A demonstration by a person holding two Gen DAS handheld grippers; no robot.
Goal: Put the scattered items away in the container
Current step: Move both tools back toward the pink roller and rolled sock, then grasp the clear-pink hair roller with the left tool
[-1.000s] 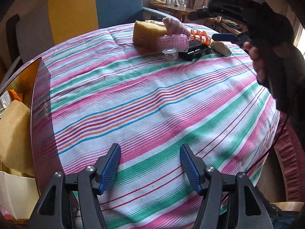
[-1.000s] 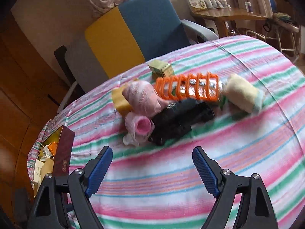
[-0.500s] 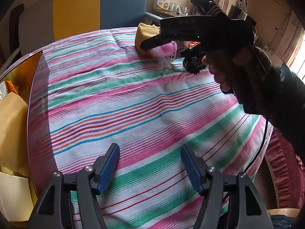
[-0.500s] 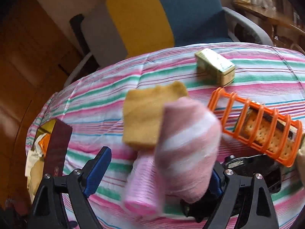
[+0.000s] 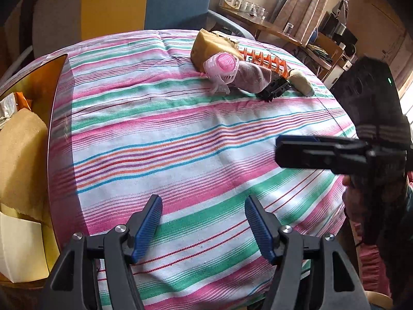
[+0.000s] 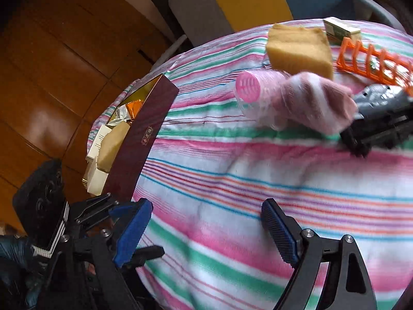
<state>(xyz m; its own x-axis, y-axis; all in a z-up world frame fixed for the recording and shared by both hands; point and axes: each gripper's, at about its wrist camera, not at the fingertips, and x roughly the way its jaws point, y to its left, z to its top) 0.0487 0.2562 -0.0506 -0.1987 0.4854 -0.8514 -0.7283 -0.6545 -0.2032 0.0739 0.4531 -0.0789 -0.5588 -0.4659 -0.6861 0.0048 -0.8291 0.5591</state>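
Right gripper point(image 6: 204, 230) is now pulled back from the pile: half a second ago its jaws sat right at the pink-and-white striped rolled sock point(image 6: 317, 100) and pink mesh hair roller point(image 6: 258, 95), now it hovers over bare striped tablecloth point(image 6: 232, 180) well short of them. Nothing between its blue pads; they stand wide and are closing slightly on air. So the reach came away empty, no item picked. The sock and roller look nudged, lying across each other in front of the tan sponge block point(image 6: 299, 49), frame blurred so contact between them is hard to confirm.

Left gripper point(image 5: 204, 230) barely shifts, jaws parted, nothing in them, parked over the cloth beside the dark red open box with gold lining point(image 5: 55, 118). From the left view the right gripper point(image 5: 304, 152) shows side-on at the right edge, low over the table.

Task items sit clustered at the far side, well apart from the box: sponge block, roller, sock, orange plastic rack of crackers point(image 5: 263, 60), black toy piece point(image 5: 275, 89), small pale sponge point(image 5: 300, 84), small yellow-green carton point(image 6: 340, 31). The box already holds a tan block and pale packets.

Judgement: the pile is untouched count-wise; another approach is needed, likely roller or sock first since they are nearest.
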